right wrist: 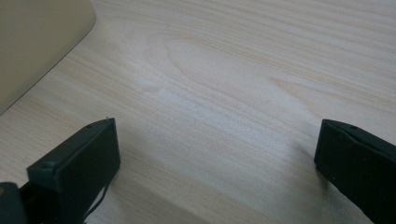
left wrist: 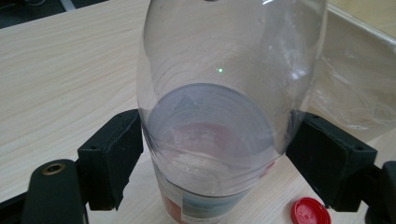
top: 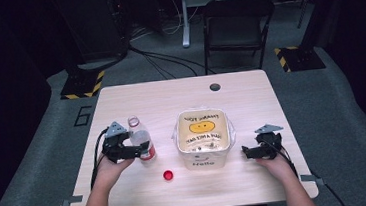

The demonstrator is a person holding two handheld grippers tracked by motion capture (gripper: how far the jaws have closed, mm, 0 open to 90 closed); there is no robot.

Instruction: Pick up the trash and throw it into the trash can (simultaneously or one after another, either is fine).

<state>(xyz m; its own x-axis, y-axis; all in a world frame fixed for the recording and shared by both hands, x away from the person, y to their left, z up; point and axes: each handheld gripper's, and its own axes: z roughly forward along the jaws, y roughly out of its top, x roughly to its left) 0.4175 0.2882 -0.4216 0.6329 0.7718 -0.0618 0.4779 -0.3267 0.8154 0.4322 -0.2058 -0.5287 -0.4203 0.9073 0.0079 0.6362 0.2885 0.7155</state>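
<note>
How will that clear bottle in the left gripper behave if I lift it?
The bottle looks empty, so probably very light. Its thin clear wall may flex or slip under the left gripper. With its red cap off, any residue could spill if tilted.

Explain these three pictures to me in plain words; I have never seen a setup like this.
A person sits at a wooden table holding a hand-operated two-jaw gripper in each hand. The high view looks down from above; the other two come from cameras riding on each gripper. The left gripper is clamped around a clear, uncapped plastic bottle standing upright. Its red cap lies loose on the table nearby. The right gripper rests open and holds nothing. Between them stands a cream bin lined with a plastic bag.
</note>
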